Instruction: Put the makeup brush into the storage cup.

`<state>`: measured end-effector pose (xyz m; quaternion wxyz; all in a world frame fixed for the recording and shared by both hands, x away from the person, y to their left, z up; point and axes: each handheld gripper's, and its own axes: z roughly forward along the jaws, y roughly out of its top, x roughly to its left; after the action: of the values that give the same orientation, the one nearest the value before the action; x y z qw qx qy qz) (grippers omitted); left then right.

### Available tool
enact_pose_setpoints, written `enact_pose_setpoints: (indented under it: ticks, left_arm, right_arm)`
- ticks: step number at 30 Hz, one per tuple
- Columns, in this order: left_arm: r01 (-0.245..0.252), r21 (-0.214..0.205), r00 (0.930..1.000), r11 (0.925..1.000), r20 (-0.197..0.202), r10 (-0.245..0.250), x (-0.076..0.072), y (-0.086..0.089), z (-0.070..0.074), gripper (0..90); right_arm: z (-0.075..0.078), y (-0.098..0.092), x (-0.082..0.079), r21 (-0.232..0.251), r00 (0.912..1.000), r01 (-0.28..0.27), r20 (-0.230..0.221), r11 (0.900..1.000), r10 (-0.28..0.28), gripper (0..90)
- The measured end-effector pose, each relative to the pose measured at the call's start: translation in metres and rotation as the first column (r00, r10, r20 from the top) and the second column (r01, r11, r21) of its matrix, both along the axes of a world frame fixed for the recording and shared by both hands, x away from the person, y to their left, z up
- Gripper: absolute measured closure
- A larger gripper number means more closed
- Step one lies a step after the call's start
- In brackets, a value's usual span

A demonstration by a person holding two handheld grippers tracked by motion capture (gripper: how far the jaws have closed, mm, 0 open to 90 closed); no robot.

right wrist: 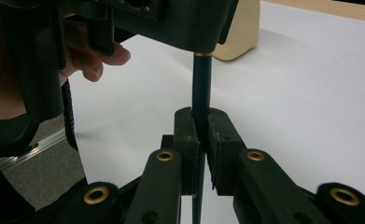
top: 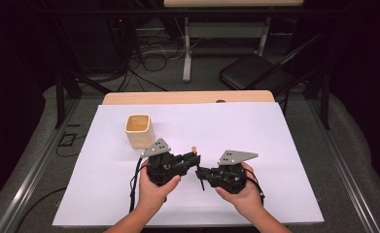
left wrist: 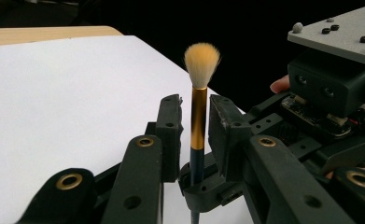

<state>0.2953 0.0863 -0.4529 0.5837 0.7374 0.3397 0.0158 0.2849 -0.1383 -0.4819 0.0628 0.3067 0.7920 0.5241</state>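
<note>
White sheet is seen covering the tabletop in the high view. Left tool and right tool are held tip to tip near the 6 o'clock edge, each in a hand. A cream cup stands at 10 o'clock from the left tool, just apart. The brush is seen upright between the two tools, tuft up.

Left gripper view: brush is stood upright between the left tool's jaws, tan tuft at 12 o'clock, gold ferrule below it, dark handle running down at 6 o'clock. A narrow gap is visible on both sides of the ferrule, so no contact is made by the pads; left tool is open. The right tool's body is seen at 3 o'clock, its jaw tips clamped on the handle lower down.

Right gripper view: right tool is closed on the dark handle, pads pressed on both sides. The cup is seen at 12 o'clock behind the left tool's body.
</note>
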Motion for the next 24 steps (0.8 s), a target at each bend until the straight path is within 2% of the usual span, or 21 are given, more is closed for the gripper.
enact_pose_setpoints:
  ticks: [10,24]
  left_arm:
    - [0.0,-0.002,0.9999,1.0,-0.015,0.0,0.0004,-0.0003,0.0001,76.6]
    - [0.005,0.017,0.9989,0.9998,-0.046,-0.004,0.0008,0.0003,0.0006,82.0]
  right_arm:
    - [-0.002,0.0014,-0.0008,-0.011,1.0,-0.006,-0.001,0.9999,0.006,83.3]
    - [-0.0025,0.0025,-0.0018,-0.021,0.9999,-0.01,0.003,0.9997,0.01,83.3]
